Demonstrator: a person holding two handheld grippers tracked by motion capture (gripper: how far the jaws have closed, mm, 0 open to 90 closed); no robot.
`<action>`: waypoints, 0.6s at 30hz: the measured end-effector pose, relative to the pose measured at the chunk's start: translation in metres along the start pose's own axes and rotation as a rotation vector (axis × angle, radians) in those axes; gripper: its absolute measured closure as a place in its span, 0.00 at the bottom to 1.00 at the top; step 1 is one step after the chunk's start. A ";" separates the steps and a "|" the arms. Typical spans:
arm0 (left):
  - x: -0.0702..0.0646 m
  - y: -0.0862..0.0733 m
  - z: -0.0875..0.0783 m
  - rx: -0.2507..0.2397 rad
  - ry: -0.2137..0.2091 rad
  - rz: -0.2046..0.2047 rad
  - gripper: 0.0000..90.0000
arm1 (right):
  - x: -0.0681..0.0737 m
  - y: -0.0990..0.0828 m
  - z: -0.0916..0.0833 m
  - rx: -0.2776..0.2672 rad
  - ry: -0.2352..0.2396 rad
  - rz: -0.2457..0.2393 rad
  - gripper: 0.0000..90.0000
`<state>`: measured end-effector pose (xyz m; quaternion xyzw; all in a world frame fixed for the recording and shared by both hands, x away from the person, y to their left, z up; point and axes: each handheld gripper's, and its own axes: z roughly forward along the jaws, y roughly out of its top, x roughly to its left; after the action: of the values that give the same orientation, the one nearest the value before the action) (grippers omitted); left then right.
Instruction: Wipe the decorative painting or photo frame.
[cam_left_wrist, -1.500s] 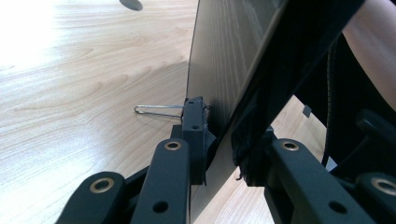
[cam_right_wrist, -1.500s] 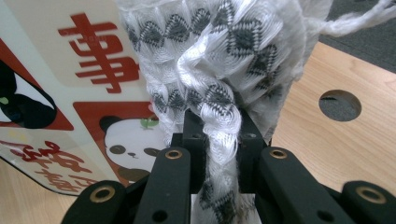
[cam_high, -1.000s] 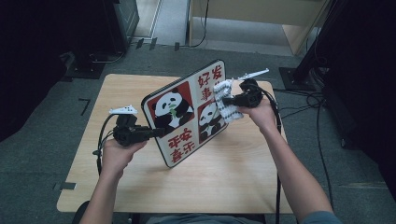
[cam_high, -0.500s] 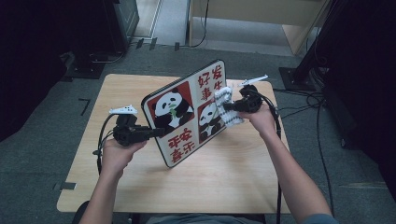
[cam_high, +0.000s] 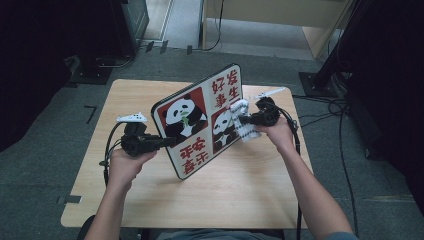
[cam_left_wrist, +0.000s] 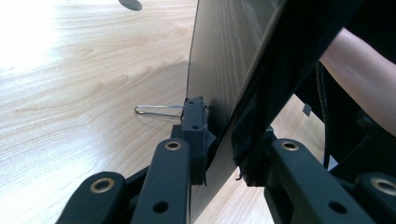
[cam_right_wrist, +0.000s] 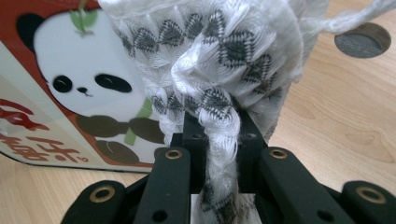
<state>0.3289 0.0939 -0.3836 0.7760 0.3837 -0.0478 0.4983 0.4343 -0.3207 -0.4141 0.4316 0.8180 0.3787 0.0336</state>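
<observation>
Over the tabletop (cam_high: 150, 200), the panda board (cam_high: 200, 125) stands tilted on its near corner, picture side toward the person, roughly mid-table. The left claw (cam_high: 165, 142) is pinching the board's left edge; in the left gripper view its jaws are pressed onto the board (cam_left_wrist: 224, 70), one on each face, with the board seen edge-on and the bare wooden tabletop (cam_left_wrist: 70, 84) lying to the left. A thin wire loop (cam_left_wrist: 156, 110) pokes out sideways just beside that claw's left jaw.

On the right, the right claw (cam_high: 243, 120) is clamped on a white cloth (cam_high: 245, 122) with a grey diamond pattern, and the cloth lies against the board's right-hand panda picture. In the right gripper view the jaws are drawn in tight on a bunched fold of the cloth (cam_right_wrist: 215, 60), which billows up above them, with the panda (cam_right_wrist: 79, 79) just to its left. A round hole (cam_right_wrist: 362, 39) in the tabletop shows at the far right, near a trailing end of the cloth. Both forearms come in from the near side.
</observation>
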 end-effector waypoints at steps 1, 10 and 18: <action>0.000 0.000 0.000 0.000 0.000 0.001 0.85 | 0.000 -0.001 0.001 0.002 0.000 0.003 0.89; 0.000 0.000 0.000 -0.001 -0.001 0.003 0.85 | -0.003 -0.016 0.011 0.018 0.006 0.023 0.89; 0.000 0.000 0.000 -0.001 0.000 0.004 0.85 | -0.007 -0.028 0.019 0.035 0.010 0.044 0.89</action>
<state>0.3286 0.0936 -0.3835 0.7764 0.3822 -0.0469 0.4988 0.4265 -0.3242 -0.4474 0.4482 0.8149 0.3671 0.0136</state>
